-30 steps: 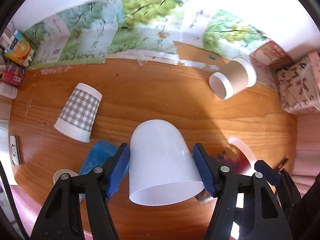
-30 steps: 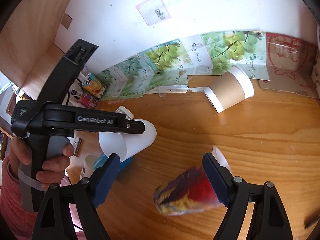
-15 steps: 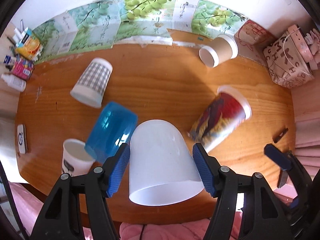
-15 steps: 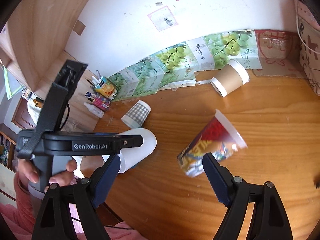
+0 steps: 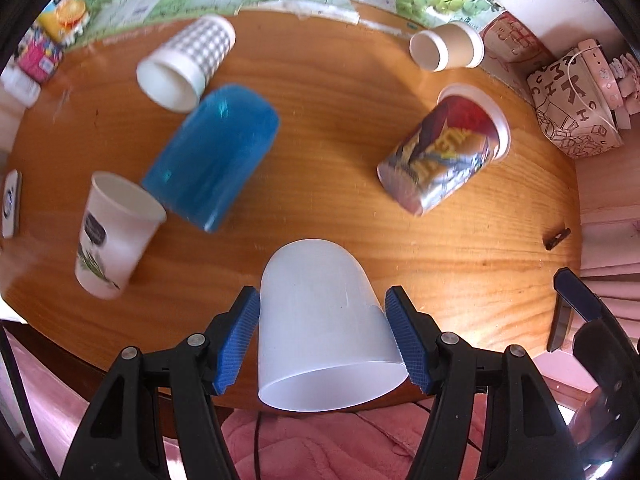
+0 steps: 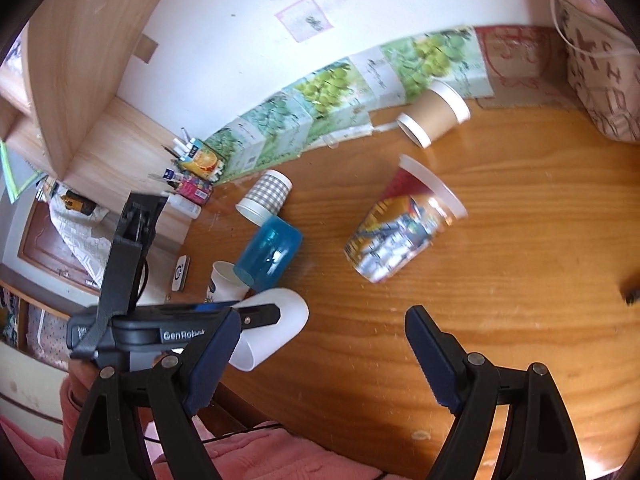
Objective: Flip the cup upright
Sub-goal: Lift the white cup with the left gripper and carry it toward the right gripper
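Note:
My left gripper (image 5: 322, 320) is shut on a translucent white plastic cup (image 5: 320, 320). It holds the cup above the near table edge, closed bottom pointing away, open mouth toward the camera. The right wrist view shows this cup (image 6: 276, 332) lying sideways in the left gripper's fingers (image 6: 256, 314). My right gripper (image 6: 320, 354) is open and empty above the near part of the wooden table (image 6: 500, 280). A colourful printed cup (image 5: 444, 160) lies on its side to the right; it also shows in the right wrist view (image 6: 400, 228).
A blue cup (image 5: 212, 160), a checked cup (image 5: 188, 68) and a brown paper cup (image 5: 448, 50) lie on their sides. A white paper cup (image 5: 112, 236) stands upright at the left. Cartons line the back wall. A patterned bag (image 5: 572, 108) stands at the right.
Both grippers have risen and drawn back toward the near table edge. The white cup stays gripped in the left gripper. The right gripper has moved away from the colourful cup.

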A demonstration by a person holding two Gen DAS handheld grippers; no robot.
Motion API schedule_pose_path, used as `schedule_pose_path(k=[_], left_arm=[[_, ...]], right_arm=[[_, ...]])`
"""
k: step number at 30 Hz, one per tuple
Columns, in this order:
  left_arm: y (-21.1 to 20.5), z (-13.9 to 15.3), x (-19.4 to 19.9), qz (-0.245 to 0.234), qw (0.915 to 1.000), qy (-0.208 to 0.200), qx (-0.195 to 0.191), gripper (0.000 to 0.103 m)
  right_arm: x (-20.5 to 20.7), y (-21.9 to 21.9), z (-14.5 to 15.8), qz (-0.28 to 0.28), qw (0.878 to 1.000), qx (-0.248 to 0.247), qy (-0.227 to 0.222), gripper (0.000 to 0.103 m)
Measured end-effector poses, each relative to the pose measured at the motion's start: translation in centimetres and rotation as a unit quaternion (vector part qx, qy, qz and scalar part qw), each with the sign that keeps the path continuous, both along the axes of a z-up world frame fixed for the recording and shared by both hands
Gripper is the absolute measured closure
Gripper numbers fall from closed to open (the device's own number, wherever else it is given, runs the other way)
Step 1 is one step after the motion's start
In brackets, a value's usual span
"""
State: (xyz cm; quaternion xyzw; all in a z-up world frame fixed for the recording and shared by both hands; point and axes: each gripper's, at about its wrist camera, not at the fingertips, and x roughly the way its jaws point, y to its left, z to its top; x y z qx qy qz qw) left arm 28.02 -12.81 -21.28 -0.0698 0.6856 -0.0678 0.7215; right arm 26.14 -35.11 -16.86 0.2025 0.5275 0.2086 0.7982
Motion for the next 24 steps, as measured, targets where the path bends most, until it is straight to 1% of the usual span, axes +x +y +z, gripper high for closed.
schedule_pose_path(k=[5, 10, 14, 21, 24], left_arm=[[0.0, -1.1, -0.9, 0.007, 0.9998, 0.006, -0.018, 0.034], [-0.1, -2.3, -1.3, 0.016, 0.9988, 0.018, -0.042, 0.034], [0.2, -3.2, -1.8, 0.03, 0.9978, 0.028, -0.051, 0.034], [1.0, -3.1, -2.2, 0.057, 0.9939, 0.024, -0.091, 0.032], [1.2, -2.9, -2.3, 0.062, 0.9933, 0.022, -0.095, 0.03]], right_arm=[[-0.5, -0.2, -1.0, -0.003, 1.0, -0.01, 0.025, 0.018], [-0.9, 0.5, -1.7, 0.02, 0.998, -0.036, 0.038, 0.018], [-1.1, 1.0, -2.4, 0.04, 0.997, -0.045, 0.049, 0.018], [-1.3, 1.9, -3.3, 0.061, 0.995, -0.047, 0.064, 0.018], [-1.3, 2.3, -3.4, 0.068, 0.995, -0.045, 0.064, 0.018]])
